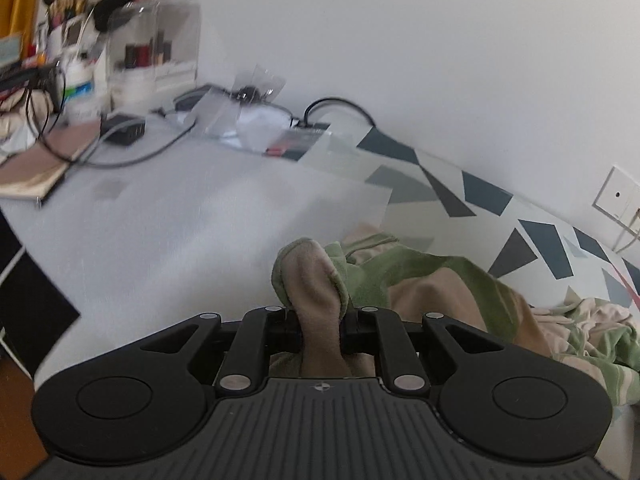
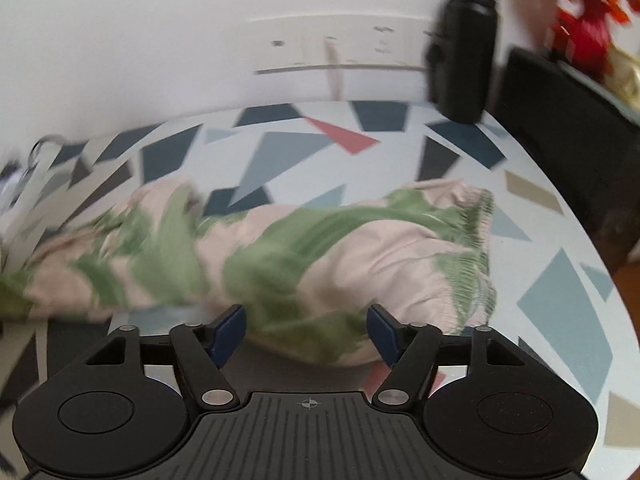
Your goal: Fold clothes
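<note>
We see a soft, crumpled garment point(image 2: 360, 248) of pale pink cloth with green leaf-like patches, its surface creased and bunched, one edge gathered into fine ribbed pleats at about 3 o'clock in the right wrist view. It lies on the worktop point(image 2: 560, 304), a smooth, glossy surface printed with angular shards of dark blue, pale blue, grey, tan and red on white. A matt black cylindrical bottle point(image 2: 464, 48) stands at 1 o'clock near the white wall.

Our left tongs point(image 1: 318, 322) are clenched on a fold of the garment point(image 1: 316, 280): a rounded, thick lobe of pink cloth edged in green rises straight up between the black fingers toward 12 o'clock, and the rest of the fabric trails away to 3 o'clock across the patterned top. Left of it, toward 10 o'clock, the surface is plain pale grey, with cables, a notebook and clear plastic boxes at the far end.

Our right tongs point(image 2: 306, 330) are released, the blue pads point(image 2: 230, 326) spread wide apart, with the near hem of the garment lying just between and ahead of them at 12 o'clock.
</note>
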Motion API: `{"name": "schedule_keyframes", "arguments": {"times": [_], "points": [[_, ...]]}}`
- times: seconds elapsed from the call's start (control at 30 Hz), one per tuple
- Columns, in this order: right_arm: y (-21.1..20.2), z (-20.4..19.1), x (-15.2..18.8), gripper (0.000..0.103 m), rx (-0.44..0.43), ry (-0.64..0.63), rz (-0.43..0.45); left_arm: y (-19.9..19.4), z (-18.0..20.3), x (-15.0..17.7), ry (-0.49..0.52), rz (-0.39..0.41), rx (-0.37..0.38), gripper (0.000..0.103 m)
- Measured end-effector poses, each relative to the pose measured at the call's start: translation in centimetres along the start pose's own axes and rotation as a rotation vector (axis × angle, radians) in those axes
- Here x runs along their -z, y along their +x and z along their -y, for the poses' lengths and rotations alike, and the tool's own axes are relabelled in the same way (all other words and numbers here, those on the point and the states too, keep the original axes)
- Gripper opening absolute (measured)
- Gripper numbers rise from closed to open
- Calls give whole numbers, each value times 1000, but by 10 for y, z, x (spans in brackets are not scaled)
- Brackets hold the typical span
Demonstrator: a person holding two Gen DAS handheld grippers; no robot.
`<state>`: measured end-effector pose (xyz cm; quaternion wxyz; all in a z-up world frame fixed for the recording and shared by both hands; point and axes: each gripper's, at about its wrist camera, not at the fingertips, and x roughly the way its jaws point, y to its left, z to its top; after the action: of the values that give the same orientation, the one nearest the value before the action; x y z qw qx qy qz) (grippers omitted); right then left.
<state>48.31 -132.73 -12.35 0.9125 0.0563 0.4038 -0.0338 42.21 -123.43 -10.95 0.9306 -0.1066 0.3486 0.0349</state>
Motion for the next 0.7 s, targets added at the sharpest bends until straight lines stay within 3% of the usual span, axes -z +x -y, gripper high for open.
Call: {"name": "schedule_keyframes", "arguments": {"times": [0.1, 0.17, 0.2, 0.27, 0.3, 0.43, 0.53, 0.7], "points": [[3, -9, -2, 68, -13, -65, 3, 1, 1, 2, 3, -3, -3, 15], [7, -9, -12, 62, -24, -61, 0, 0, 2, 3, 7, -4, -6, 15], [8, -10, -17, 52, -29, -59, -1, -1, 2, 3, 7, -5, -8, 15], [12, -10, -28, 11, -39, -54, -3, 0, 1, 5, 0, -7, -13, 15], [13, -10, -33, 4, -45, -52, -4, 0, 0, 6, -1, -7, -15, 15], [20, -10, -54, 3, -65, -44, -8, 2, -2, 10, -1, -11, -27, 15], [35, -4, -93, 3, -54, -35, 55, 3, -3, 12, 1, -15, -34, 15], [93, 9, -148, 2, -45, 36, 107, 4, 0, 14, 2, -21, -43, 15]]}}
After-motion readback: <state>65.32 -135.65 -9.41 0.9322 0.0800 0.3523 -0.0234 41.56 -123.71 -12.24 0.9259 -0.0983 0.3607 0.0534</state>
